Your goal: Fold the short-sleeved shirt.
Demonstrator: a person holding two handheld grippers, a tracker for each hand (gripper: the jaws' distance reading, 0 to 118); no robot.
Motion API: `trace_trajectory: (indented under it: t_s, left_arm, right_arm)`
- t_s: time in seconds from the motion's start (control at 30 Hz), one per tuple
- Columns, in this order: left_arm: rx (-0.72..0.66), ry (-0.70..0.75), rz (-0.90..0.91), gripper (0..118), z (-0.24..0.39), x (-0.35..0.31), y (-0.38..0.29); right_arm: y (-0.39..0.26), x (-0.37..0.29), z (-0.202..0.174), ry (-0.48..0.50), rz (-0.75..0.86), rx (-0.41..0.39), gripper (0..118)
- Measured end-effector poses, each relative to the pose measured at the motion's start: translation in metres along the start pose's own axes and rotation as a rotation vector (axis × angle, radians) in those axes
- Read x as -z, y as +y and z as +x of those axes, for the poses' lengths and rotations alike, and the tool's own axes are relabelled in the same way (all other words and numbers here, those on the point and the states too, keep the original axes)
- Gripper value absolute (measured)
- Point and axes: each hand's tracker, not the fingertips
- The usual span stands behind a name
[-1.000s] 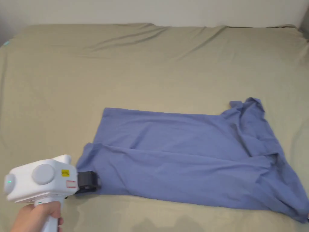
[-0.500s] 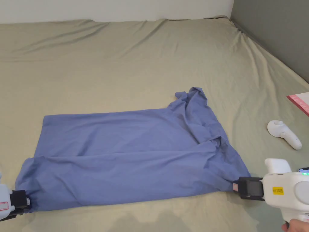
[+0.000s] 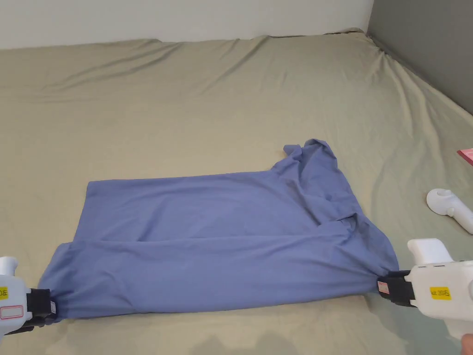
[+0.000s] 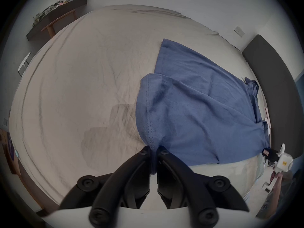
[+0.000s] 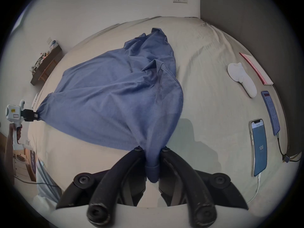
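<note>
Olive bedsheet (image 3: pixel 208 106), white wall (image 3: pixel 138 18), dark headboard (image 3: pixel 429 46)

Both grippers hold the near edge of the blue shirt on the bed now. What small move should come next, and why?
Probably lift both ends together and carry the near edge toward the far edge. The left gripper pinches the hem corner and the right gripper pinches the sleeve end of the shirt; the near half already lies doubled over, stretched between them, on the bed.

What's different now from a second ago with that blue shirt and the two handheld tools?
The near edge of the blue shirt is now pulled taut between both ends. The right tool came in and pinched the sleeve-end corner. The left tool kept its grip on the hem corner. The far half of the shirt stays flat on the bed.
</note>
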Motion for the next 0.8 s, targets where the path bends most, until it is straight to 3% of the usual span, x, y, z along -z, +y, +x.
trace_trajectory:
  t_s: [0.5, 0.63, 0.67, 0.7, 0.73, 0.77, 0.8]
  left_arm:
    - [0.002, 0.023, -0.130, 4, -0.036, -0.050, -0.131]
    - [-0.015, 0.014, -0.156, 4, -0.041, -0.050, -0.141]
    - [-0.027, 0.001, -0.153, 7, -0.043, -0.050, -0.140]
    - [-0.049, -0.025, -0.146, 28, -0.045, -0.051, -0.138]
    - [-0.074, -0.031, -0.130, 87, -0.048, -0.054, -0.134]
    - [-0.063, -0.017, -0.125, 118, -0.050, -0.056, -0.131]
    - [-0.052, 0.013, -0.112, 115, -0.050, -0.059, -0.128]
  right_arm:
    - [-0.102, -0.045, -0.001, 0.002, -0.168, -0.069, 10]
    - [-0.108, -0.044, -0.001, -0.014, -0.176, -0.052, 10]
    - [-0.107, -0.044, -0.002, -0.025, -0.172, -0.049, 15]
    - [-0.104, -0.045, -0.006, -0.055, -0.160, -0.060, 33]
    - [-0.101, -0.049, -0.009, -0.112, -0.126, -0.064, 79]
    - [-0.099, -0.052, -0.010, -0.136, -0.115, -0.071, 101]
    - [-0.096, -0.058, -0.007, -0.106, -0.114, -0.059, 105]
